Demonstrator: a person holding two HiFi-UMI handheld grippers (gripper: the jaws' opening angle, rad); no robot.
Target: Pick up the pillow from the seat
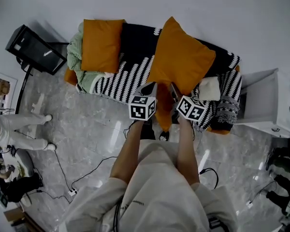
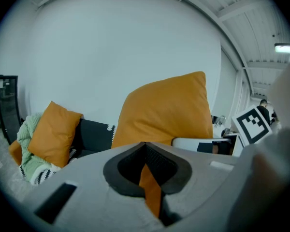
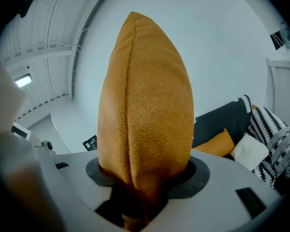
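An orange pillow (image 1: 181,62) is held up in front of the sofa (image 1: 135,42), tilted, with its lower corner hanging toward the floor. My left gripper (image 1: 148,89) is shut on the pillow's lower left edge. In the left gripper view only a thin strip of orange fabric shows between the jaws of the left gripper (image 2: 150,180), with the pillow (image 2: 164,110) rising behind. My right gripper (image 1: 174,92) is shut on the same pillow from the right. In the right gripper view the pillow (image 3: 145,105) stands edge-on and fills the jaws of the right gripper (image 3: 140,187).
A second orange pillow (image 1: 101,45) leans on the sofa's left end beside a green throw (image 1: 76,52). A small white cushion (image 1: 210,88) lies at the right end. A white cabinet (image 1: 273,103) stands right, a black screen (image 1: 35,50) left. A person's legs (image 1: 19,129) and cables (image 1: 63,173) are on the floor.
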